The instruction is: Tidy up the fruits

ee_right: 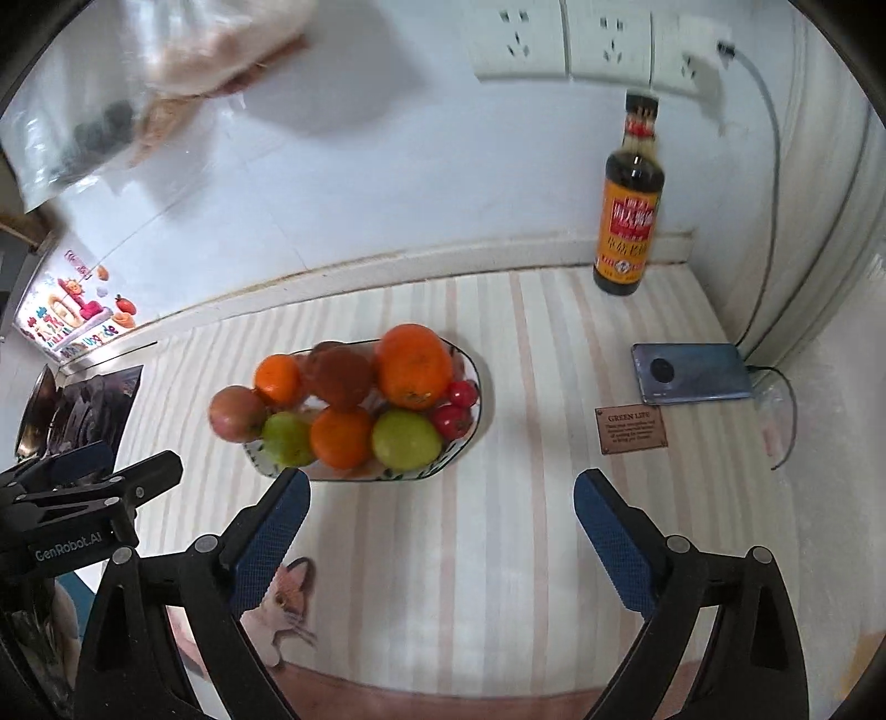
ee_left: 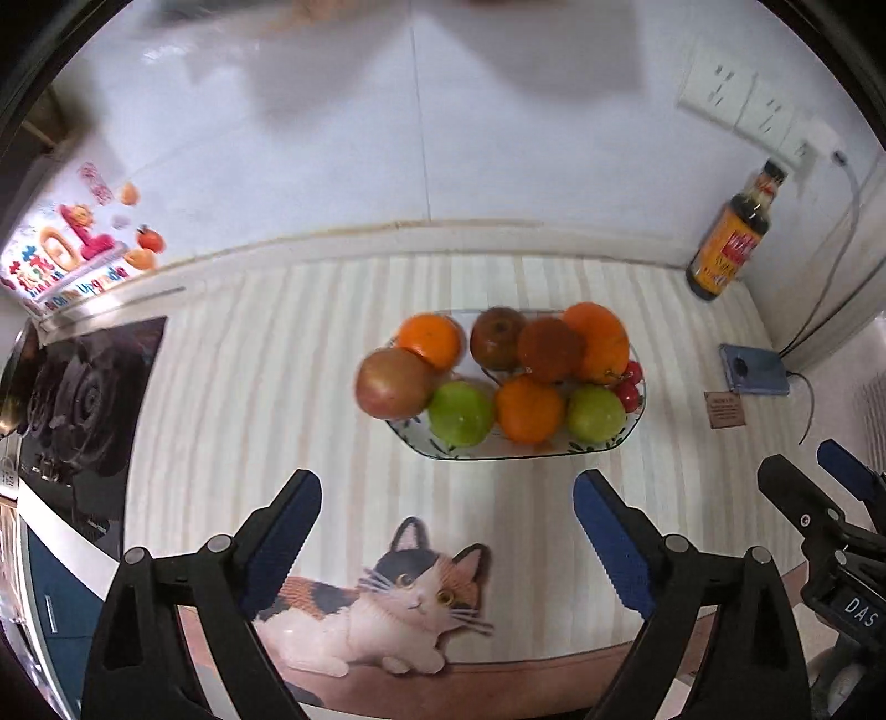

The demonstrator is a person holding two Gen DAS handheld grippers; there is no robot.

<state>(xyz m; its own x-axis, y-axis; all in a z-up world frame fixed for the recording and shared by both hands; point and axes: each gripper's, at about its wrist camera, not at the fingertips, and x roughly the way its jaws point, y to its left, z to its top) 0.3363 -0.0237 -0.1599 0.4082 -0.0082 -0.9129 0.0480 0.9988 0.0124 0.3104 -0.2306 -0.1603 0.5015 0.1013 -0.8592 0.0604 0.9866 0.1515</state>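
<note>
An oval plate [ee_left: 501, 453] [ee_right: 475, 412] on the striped mat holds several fruits: oranges [ee_left: 529, 409] [ee_right: 414, 365], green apples [ee_left: 460, 414] [ee_right: 406, 440], a reddish apple [ee_left: 394, 383] [ee_right: 237, 414], a dark red fruit [ee_left: 551, 350] [ee_right: 339, 376] and small red fruits [ee_left: 630, 387] [ee_right: 454, 420]. My left gripper [ee_left: 447, 526] is open and empty, just short of the plate. My right gripper [ee_right: 442, 526] is open and empty, right of the plate's near edge. Each gripper shows at the edge of the other's view [ee_left: 819, 487] [ee_right: 94, 471].
A dark sauce bottle [ee_left: 728, 243] [ee_right: 628, 213] stands at the back wall under the sockets [ee_right: 570, 41]. A phone [ee_left: 754, 370] [ee_right: 692, 372] on a cable and a small brown tag [ee_right: 631, 431] lie right. A gas stove [ee_left: 77, 404] is left. The mat has a cat print [ee_left: 398, 603].
</note>
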